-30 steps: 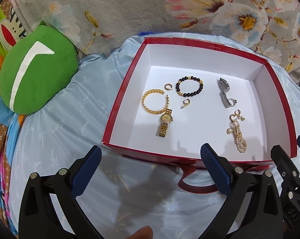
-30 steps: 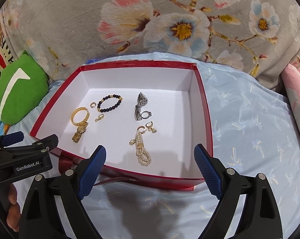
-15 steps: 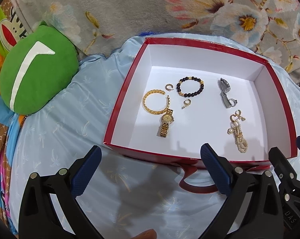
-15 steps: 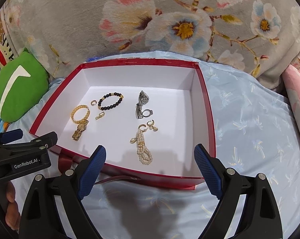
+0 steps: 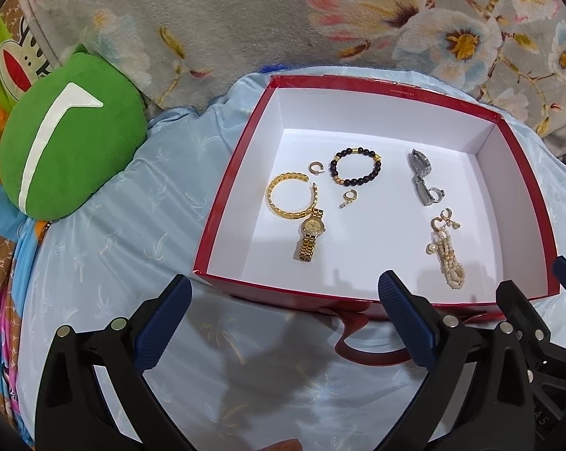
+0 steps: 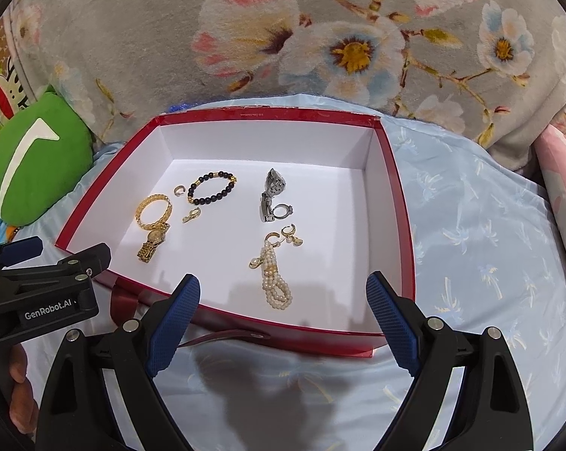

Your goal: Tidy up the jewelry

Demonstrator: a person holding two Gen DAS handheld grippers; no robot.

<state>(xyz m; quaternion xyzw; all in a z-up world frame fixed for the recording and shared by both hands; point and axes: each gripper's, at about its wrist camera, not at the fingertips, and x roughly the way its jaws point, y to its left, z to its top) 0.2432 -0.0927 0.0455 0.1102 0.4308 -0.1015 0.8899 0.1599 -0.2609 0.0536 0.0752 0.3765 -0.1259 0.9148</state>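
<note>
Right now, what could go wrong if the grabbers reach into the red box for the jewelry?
The gold bangle touches the gold watch, so lifting one might drag the other. The pearl bracelet lies against small earrings, which could snag. The box sits on soft, wrinkled blue bedding, so a bump from the open left gripper or right gripper might tip it.

Green cushion (image 5: 70, 139), floral blanket (image 6: 320, 37)
</note>
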